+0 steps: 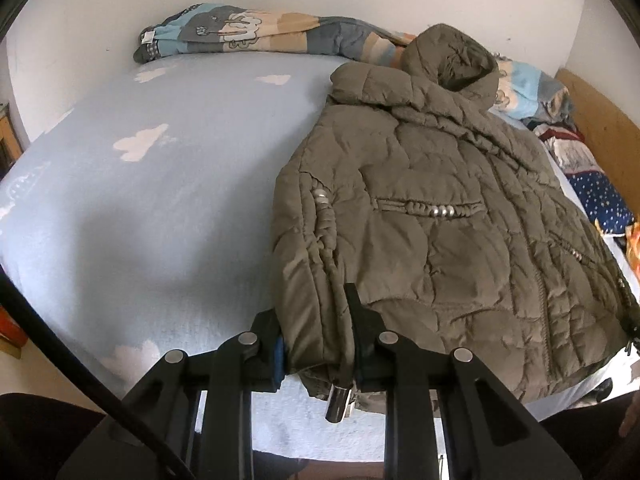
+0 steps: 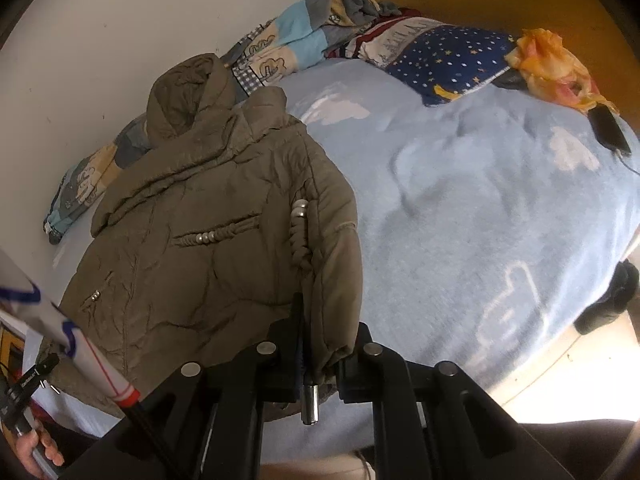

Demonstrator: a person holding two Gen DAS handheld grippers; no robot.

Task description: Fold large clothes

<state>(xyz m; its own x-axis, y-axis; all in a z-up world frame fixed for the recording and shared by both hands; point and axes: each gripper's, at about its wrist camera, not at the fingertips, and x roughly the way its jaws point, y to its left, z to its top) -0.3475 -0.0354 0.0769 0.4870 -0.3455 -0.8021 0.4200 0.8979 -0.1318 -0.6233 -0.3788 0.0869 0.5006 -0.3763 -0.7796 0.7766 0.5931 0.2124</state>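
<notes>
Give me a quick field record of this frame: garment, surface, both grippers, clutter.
garment: olive quilted hooded jacket, lying flat, hood toward the wall
surface: bed with light blue cloud-print sheet
left gripper: shut on the jacket's near hem corner
right gripper: shut on the other near hem corner
clutter: patchwork blanket along the wall; star-print pillow; orange cloth
fold state: not yet folded over
</notes>
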